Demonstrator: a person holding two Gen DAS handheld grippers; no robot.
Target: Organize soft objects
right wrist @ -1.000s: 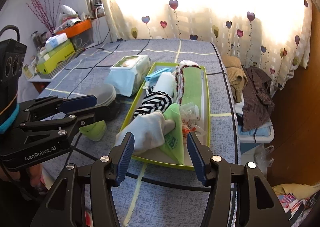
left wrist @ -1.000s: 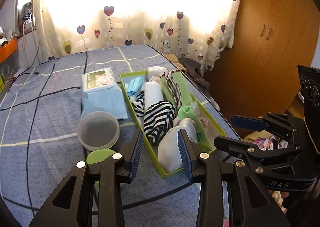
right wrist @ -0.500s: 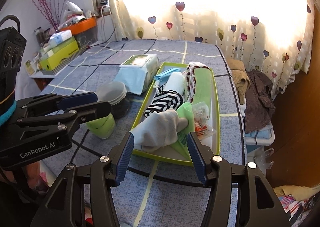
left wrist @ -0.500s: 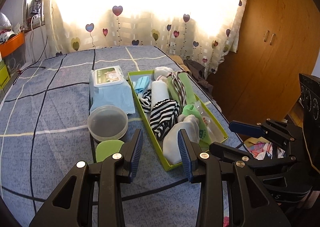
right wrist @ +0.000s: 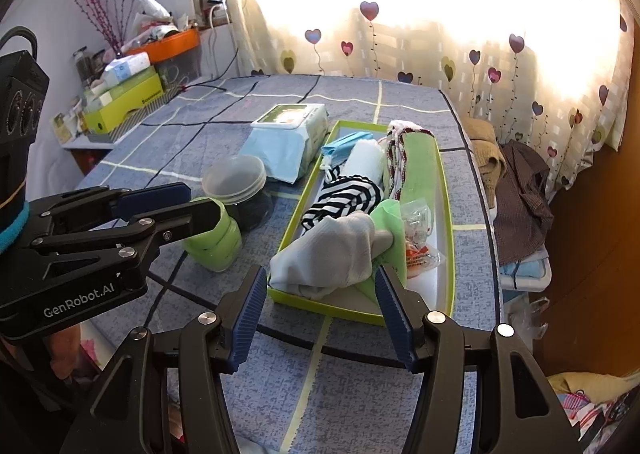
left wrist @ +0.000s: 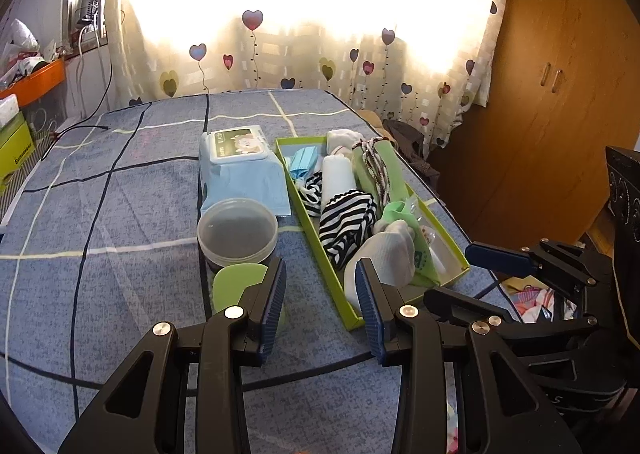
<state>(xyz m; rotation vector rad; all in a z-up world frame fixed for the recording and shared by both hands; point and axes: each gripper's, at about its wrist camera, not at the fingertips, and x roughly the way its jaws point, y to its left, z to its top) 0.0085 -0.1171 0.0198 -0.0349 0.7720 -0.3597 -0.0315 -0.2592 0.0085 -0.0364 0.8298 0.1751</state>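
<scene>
A long green tray (left wrist: 317, 240) (right wrist: 450, 214) lies on the blue checked bed cover. It holds a pale grey sock (left wrist: 386, 258) (right wrist: 328, 254), a black-and-white striped cloth (left wrist: 348, 218) (right wrist: 344, 196), a white roll (left wrist: 338, 178), a green rolled cloth (left wrist: 390, 170) (right wrist: 420, 170) and a blue mask (left wrist: 302, 162). My left gripper (left wrist: 320, 302) (right wrist: 188, 204) hovers open and empty just short of the tray's near left corner. My right gripper (right wrist: 320, 294) (left wrist: 448, 272) is open and empty in front of the tray's near end, close to the sock.
Left of the tray stand a wet-wipes pack (left wrist: 240, 166), a clear-lidded jar (left wrist: 236, 230) and a small green container (left wrist: 236, 286). Clothes (right wrist: 520, 190) pile up past the bed's right edge, before a wooden wardrobe (left wrist: 552, 94). Shelves with boxes (right wrist: 124, 98) lie left.
The right gripper has drawn back a little, so the tray sits farther off in its view. In the left view the scene has shifted slightly. Nothing was gripped or let go.
</scene>
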